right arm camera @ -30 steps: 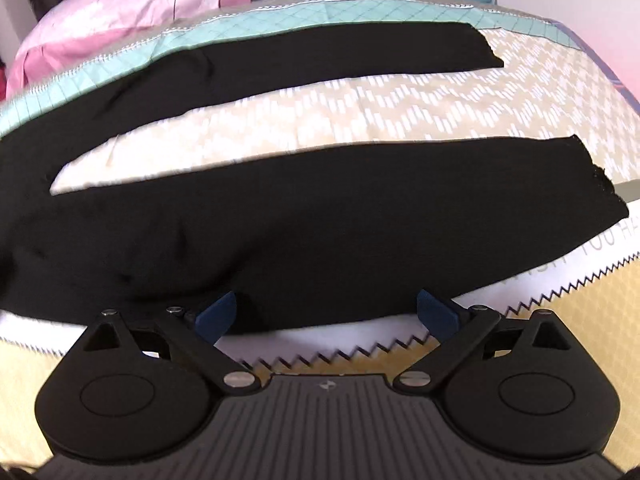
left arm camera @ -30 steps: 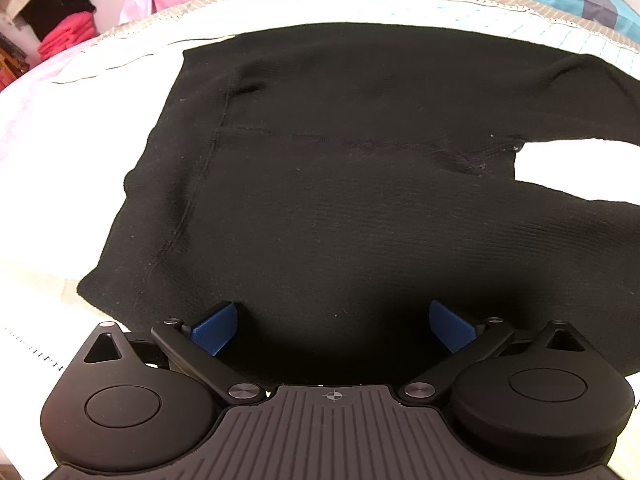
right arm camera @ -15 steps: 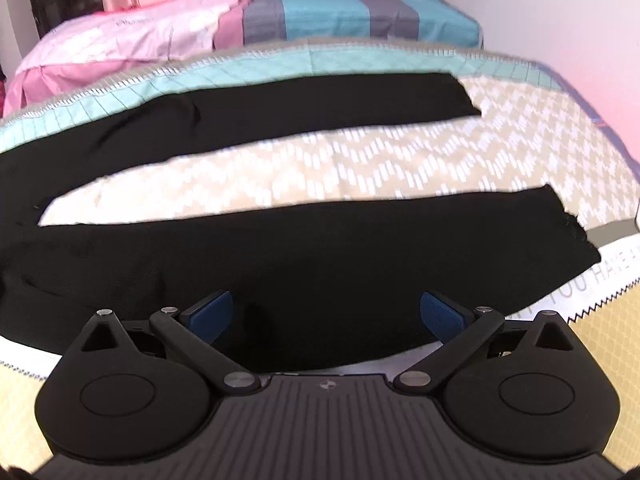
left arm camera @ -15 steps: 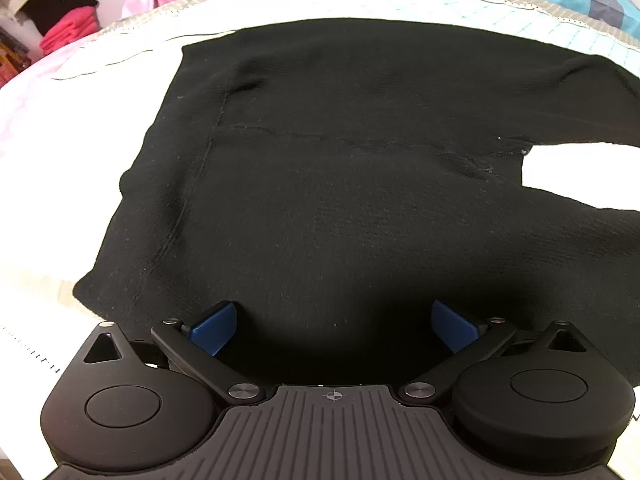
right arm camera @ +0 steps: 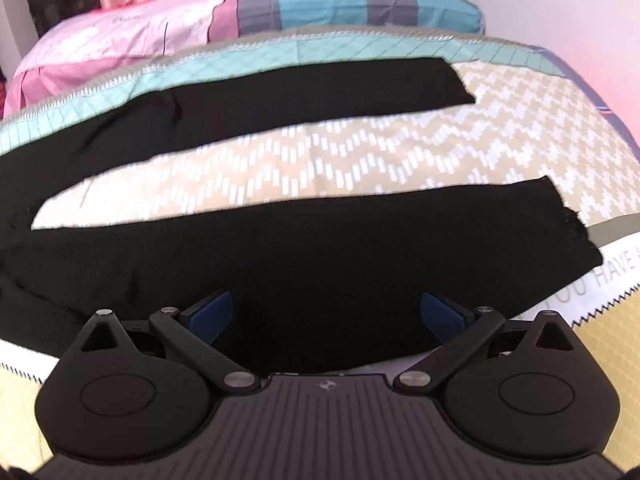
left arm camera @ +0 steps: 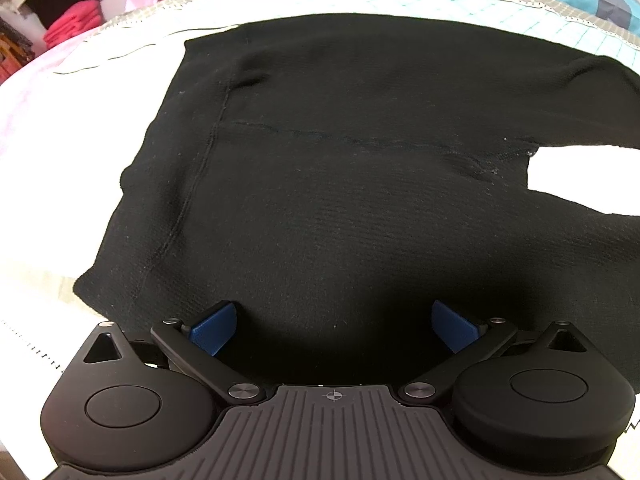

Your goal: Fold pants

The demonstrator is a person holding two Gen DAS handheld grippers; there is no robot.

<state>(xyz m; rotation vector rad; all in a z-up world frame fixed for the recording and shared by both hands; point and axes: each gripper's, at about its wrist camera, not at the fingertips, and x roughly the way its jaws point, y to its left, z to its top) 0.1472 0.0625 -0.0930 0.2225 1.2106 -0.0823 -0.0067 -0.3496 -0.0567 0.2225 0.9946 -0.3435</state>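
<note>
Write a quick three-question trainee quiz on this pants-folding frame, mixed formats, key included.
1. True or false: the left gripper has its jaws closed on the black knit pants.
2. Multiple choice: how do the two legs of the pants lie on the patterned beige-and-teal bedspread? A) stacked on each other B) spread apart with bedspread showing between C) rolled up
3. Fill in: the right gripper hangs over the ____ leg of the pants.

Key: 1 false, both blue pads stand wide apart. 2 B. 3 near.

bed: patterned quilt (right arm camera: 360,160) | striped pillow (right arm camera: 340,4) | red folded clothes (left arm camera: 76,24)
</note>
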